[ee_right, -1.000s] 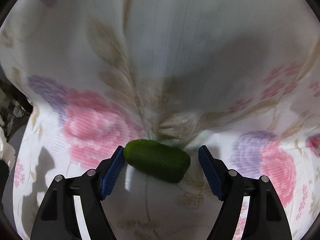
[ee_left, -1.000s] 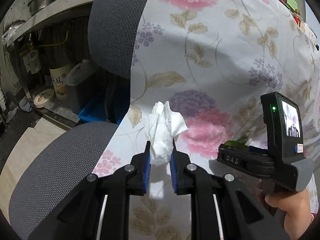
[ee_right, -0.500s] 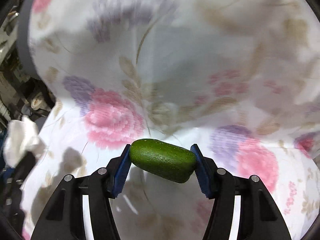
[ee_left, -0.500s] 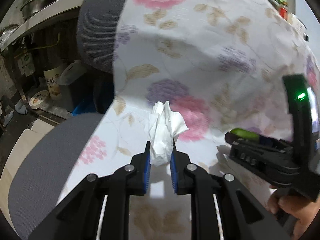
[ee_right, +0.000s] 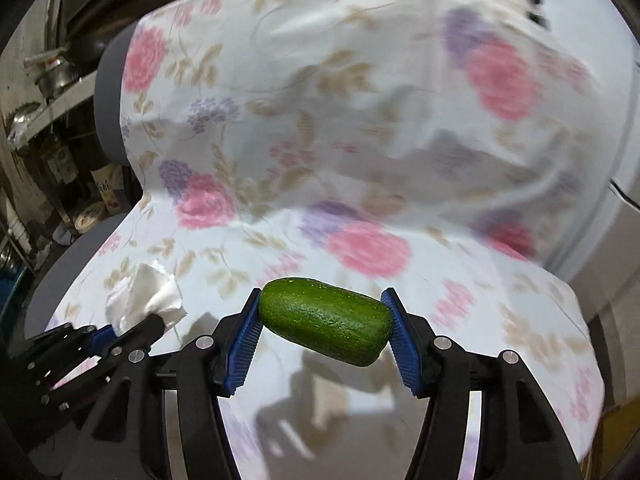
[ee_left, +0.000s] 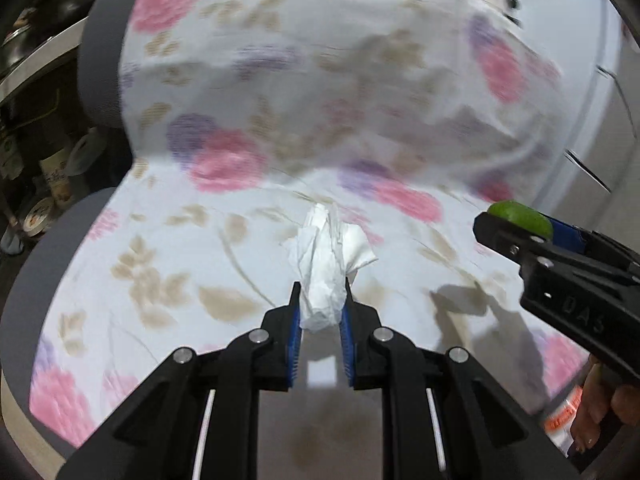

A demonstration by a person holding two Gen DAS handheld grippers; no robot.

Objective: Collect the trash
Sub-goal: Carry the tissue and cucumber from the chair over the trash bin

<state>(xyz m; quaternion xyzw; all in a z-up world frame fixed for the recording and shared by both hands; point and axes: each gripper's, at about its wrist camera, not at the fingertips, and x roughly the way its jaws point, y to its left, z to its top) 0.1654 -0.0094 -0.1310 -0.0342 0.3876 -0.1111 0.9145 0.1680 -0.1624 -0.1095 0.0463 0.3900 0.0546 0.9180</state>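
Two grippers hang over one chair (ee_left: pixel 48 240) draped in a floral cloth (ee_right: pixel 360 120), which fills the space ahead of and under both sets of jaws. Right gripper (ee_right: pixel 324 320): jaws pinch a green cucumber (ee_right: pixel 326 318) end to end, held crosswise between the blue pads. Left gripper (ee_left: pixel 320 312): jaws pinch a crumpled white tissue (ee_left: pixel 326 260) by its lower end, the rest sticking out ahead of the tips.

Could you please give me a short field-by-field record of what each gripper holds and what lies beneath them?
left gripper: shut on crumpled white tissue
right gripper: shut on green cucumber piece, gripped end to end
surface: floral cloth draped over grey chair
trash on cloth: none visible
trash bin: not in view
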